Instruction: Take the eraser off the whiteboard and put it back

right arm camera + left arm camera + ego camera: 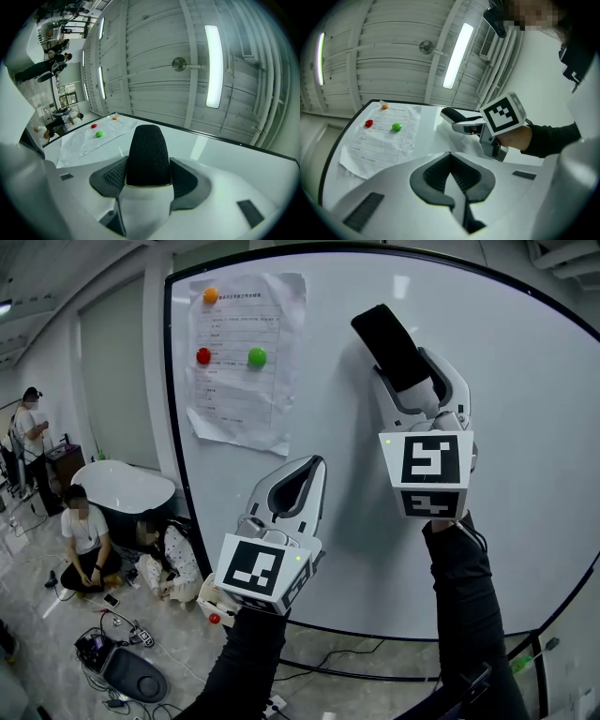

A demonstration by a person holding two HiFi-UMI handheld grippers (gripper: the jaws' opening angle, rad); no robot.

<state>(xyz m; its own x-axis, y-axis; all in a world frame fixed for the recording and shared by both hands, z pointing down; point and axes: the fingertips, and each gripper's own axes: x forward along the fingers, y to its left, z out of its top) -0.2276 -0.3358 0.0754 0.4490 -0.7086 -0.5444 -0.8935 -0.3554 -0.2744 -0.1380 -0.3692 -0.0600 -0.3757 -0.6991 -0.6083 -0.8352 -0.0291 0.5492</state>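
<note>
The eraser [392, 345], a black felt block with a white body, sits between the jaws of my right gripper [412, 373], which is shut on it. It is held up at the whiteboard [525, 427], right of the middle; whether it touches the board I cannot tell. In the right gripper view the eraser [148, 154] fills the gap between both pads of that gripper [149, 169]. My left gripper [314, 465] hangs lower and to the left, shut with nothing in it. The left gripper view shows its tips [450, 154] meeting, with the eraser [451, 114] beyond them.
A printed sheet [246, 381] is pinned to the board's upper left by an orange magnet [210, 295], a red magnet [203, 355] and a green magnet [257, 357]. People sit on the floor [89, 540] at lower left among cables, beside a white tub [122, 488].
</note>
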